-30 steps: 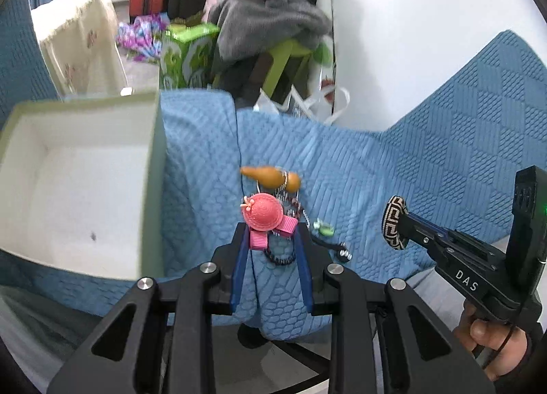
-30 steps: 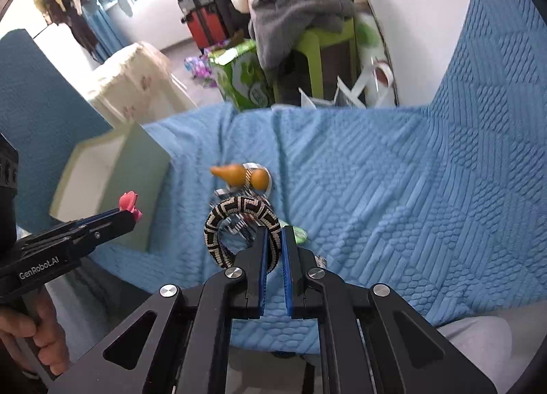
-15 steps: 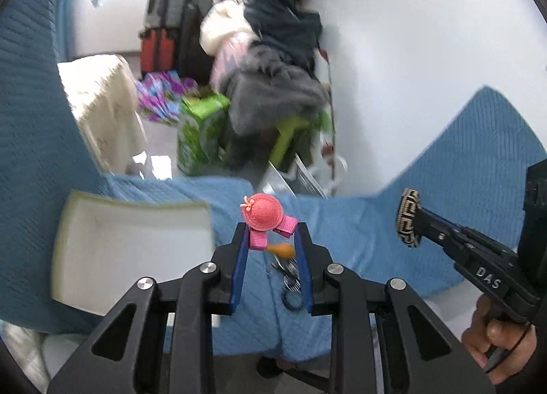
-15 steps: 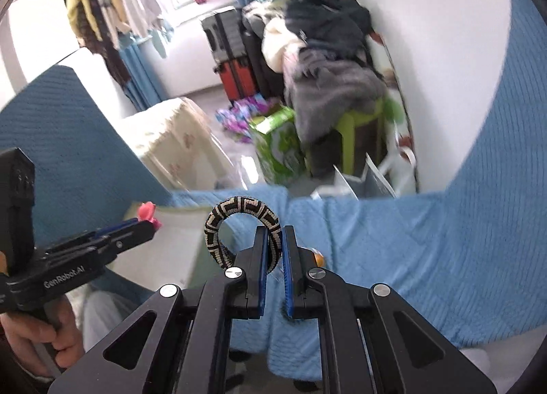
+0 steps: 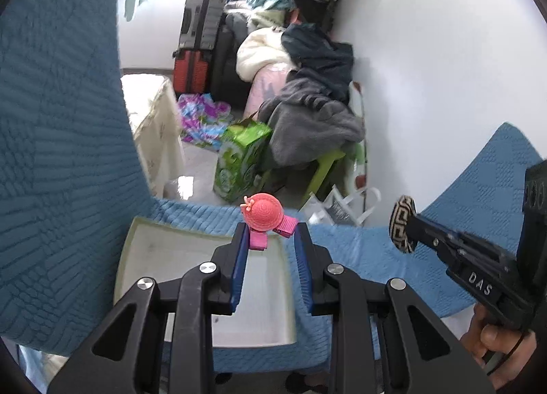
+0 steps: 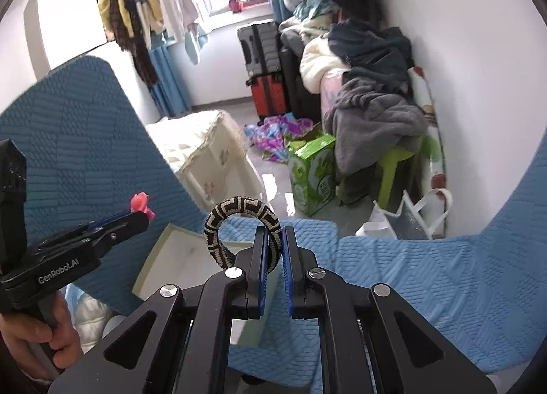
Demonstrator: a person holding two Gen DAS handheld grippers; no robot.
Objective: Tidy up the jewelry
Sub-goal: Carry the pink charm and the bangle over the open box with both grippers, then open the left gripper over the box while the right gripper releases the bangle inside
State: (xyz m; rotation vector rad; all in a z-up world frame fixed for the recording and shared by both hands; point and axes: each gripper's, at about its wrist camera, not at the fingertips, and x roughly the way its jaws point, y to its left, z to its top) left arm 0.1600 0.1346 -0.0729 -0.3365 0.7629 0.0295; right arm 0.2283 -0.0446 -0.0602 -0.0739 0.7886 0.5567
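Box [image 5: 205, 291] lies at six o'clock beneath the left gripper [image 5: 270, 240], clamped on a pink hair clip [image 5: 263, 219] and nearer than the right gripper [image 6: 271, 250] (clamped on a patterned bracelet [image 6: 239, 219]), with the box toward nine o'clock.

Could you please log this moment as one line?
left gripper: holds pink hat clip | right gripper: holds patterned bangle | both above box

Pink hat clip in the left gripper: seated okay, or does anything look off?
The pink hat clip sits skewed: the left gripper holds only its ribbon, with the hat poking above the fingertips and tilted left. The patterned bangle looks firmly pinched in the right gripper.
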